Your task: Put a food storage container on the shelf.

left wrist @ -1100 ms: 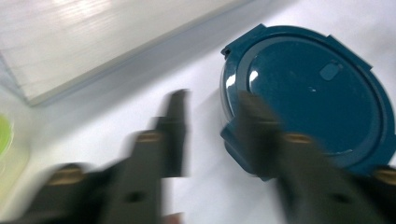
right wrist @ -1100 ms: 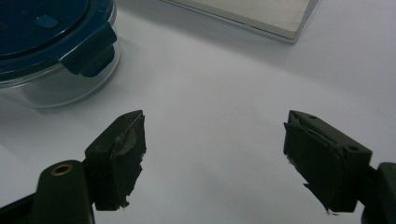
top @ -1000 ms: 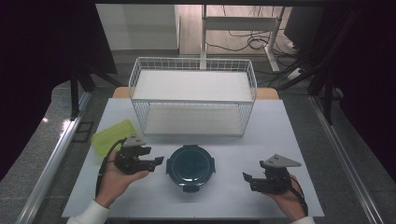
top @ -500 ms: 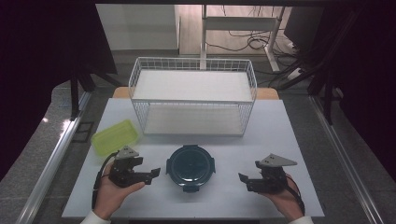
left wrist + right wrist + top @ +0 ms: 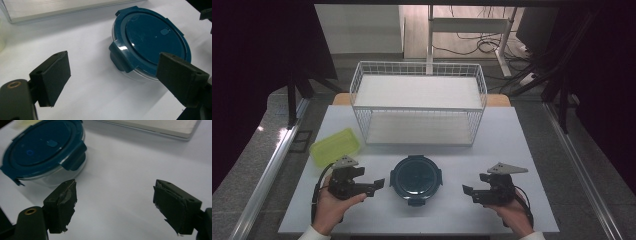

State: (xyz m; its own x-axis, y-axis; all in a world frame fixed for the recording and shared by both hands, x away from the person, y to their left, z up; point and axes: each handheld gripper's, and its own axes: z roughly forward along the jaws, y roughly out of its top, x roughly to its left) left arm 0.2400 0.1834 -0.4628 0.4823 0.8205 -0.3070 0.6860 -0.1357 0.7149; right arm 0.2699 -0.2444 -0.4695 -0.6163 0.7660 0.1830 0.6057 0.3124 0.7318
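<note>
Two grippers flank the round blue-lidded container [image 5: 416, 178], which sits mid-desk [image 5: 532, 150] before the wire basket [image 5: 419, 102]. Left gripper [image 5: 379, 183] has drawn back from beside the yellow tub [image 5: 335, 146], its jaws just opening wide, nothing between them. Right gripper [image 5: 466, 191] wide, empty. Likely a two-sided approach to the container's clasps.

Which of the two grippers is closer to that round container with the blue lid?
The left gripper. It sits just left of the round container, jaws open and just opened wider, nothing between them. The right gripper waits farther off on the container's other side, also open.
</note>
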